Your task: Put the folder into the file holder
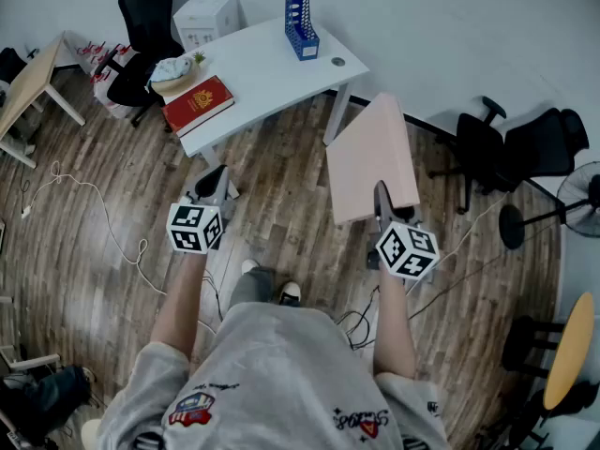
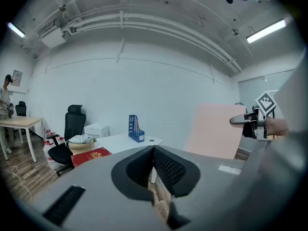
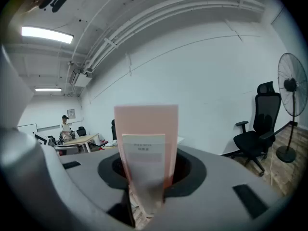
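A pink folder (image 1: 373, 157) stands upright on edge in front of me, over the wooden floor to the right of the white desk (image 1: 267, 68). My right gripper (image 1: 382, 193) is shut on its near edge; in the right gripper view the folder (image 3: 147, 129), with a white label, fills the space between the pads. The blue file holder (image 1: 301, 22) stands at the desk's far edge, well ahead of the folder. My left gripper (image 1: 216, 174) hovers near the desk's front corner, shut with nothing in it. The left gripper view shows the file holder (image 2: 135, 129) and the folder (image 2: 216, 131).
On the desk lie a red book (image 1: 199, 104) and a bowl (image 1: 172, 71); a white box (image 1: 208, 17) stands behind it. Black office chairs stand at the back left (image 1: 145, 26) and at the right (image 1: 525, 148). Cables run over the floor. A fan (image 1: 581, 195) stands at far right.
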### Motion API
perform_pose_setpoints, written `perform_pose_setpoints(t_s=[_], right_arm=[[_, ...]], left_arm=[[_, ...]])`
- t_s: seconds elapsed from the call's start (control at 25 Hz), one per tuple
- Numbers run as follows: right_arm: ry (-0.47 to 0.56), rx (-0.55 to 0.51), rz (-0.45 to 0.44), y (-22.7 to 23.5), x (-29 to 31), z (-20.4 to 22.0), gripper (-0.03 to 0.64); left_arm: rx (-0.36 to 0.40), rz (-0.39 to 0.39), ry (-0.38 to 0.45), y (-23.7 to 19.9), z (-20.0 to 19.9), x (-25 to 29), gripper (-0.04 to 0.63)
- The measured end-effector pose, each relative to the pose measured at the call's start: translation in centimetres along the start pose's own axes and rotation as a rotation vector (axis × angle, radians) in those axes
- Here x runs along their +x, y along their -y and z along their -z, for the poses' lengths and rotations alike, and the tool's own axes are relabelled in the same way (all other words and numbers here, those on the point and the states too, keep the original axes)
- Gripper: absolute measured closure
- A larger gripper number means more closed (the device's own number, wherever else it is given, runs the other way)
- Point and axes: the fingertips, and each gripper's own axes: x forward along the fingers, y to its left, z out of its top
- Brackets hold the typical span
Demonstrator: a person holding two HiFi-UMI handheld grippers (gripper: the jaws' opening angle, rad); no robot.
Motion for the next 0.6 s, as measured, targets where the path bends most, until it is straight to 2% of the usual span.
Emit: perform_pose_setpoints(t_s=[0.2,0.6], right_arm=[[0.024,0.05,-0.017,1.1,-0.2,-0.1,0.462],[-0.014,0.087,-0.037,3.5,-0.9,0.5,0.463]], left_arm=[[0.01,-0.002,-0.004,0.6,-0.1,0.4,0.589],[-0.004,0.007,-0.016,3.0,0.3,1.0,0.589]])
